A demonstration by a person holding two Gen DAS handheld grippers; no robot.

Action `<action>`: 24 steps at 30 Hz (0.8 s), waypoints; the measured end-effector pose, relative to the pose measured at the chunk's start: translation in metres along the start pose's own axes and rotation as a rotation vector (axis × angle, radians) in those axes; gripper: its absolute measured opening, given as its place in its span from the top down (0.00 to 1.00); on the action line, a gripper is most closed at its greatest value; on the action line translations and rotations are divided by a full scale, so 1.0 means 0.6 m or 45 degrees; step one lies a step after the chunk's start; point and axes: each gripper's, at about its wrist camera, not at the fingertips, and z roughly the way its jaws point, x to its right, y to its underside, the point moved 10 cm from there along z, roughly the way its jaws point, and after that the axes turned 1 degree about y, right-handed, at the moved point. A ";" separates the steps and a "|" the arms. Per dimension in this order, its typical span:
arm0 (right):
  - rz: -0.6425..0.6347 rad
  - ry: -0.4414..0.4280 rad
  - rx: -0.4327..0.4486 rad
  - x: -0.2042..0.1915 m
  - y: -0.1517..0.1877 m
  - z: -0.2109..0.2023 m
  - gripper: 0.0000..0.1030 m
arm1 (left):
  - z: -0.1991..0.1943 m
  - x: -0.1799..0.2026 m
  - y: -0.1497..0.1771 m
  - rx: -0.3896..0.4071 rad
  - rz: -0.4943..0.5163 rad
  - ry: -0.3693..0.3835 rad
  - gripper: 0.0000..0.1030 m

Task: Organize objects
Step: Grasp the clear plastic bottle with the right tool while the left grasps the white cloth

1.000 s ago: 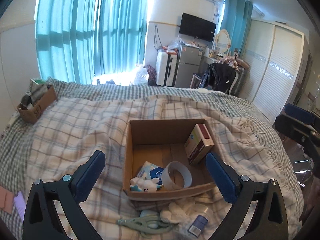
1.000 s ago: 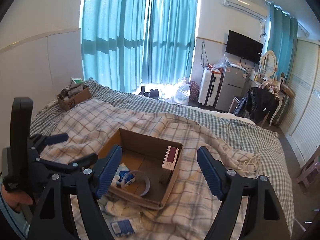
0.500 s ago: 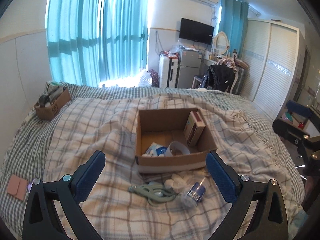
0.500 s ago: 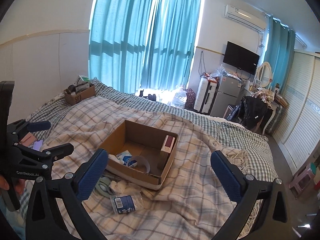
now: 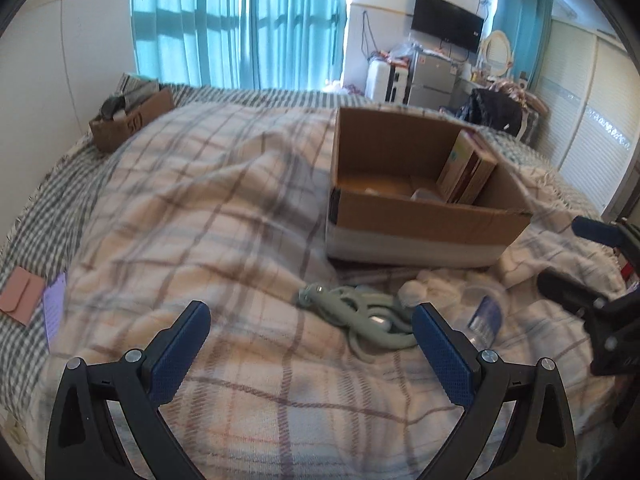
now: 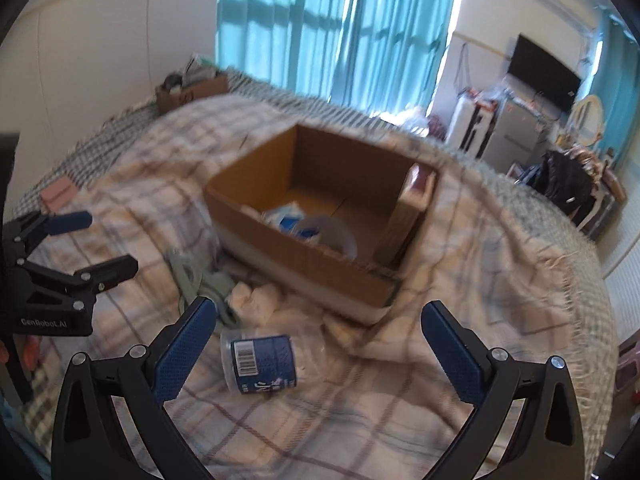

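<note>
Near the bed's (image 5: 224, 208) middle sits the cardboard box (image 6: 304, 256). Just before its near wall lie a green clip (image 5: 356, 312), white cotton pieces (image 6: 256, 300) and a blue-labelled jar (image 6: 260, 360) on its side. My right gripper (image 6: 318, 332) has just spread wide, nothing between; my left gripper (image 5: 310, 334) gapes empty too.

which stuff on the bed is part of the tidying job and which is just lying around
Part of the job:
- cardboard box
- clear jar with blue label
- green clips
- white fluffy bits
- left gripper and right gripper, both open and empty

Just lying about:
- small far box
- pink wallet
- purple card
- TV
</note>
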 end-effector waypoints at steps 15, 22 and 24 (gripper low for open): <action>-0.068 -0.147 -0.347 -0.050 0.107 0.165 0.04 | 0.069 0.004 0.043 -0.155 0.050 -0.019 0.00; 0.056 -0.093 -0.197 -0.014 0.092 0.094 0.13 | 0.058 0.007 0.039 -0.151 0.041 -0.015 0.00; 0.081 -0.036 -0.130 0.010 0.079 0.059 0.13 | 0.048 0.011 0.031 -0.133 0.021 -0.015 0.00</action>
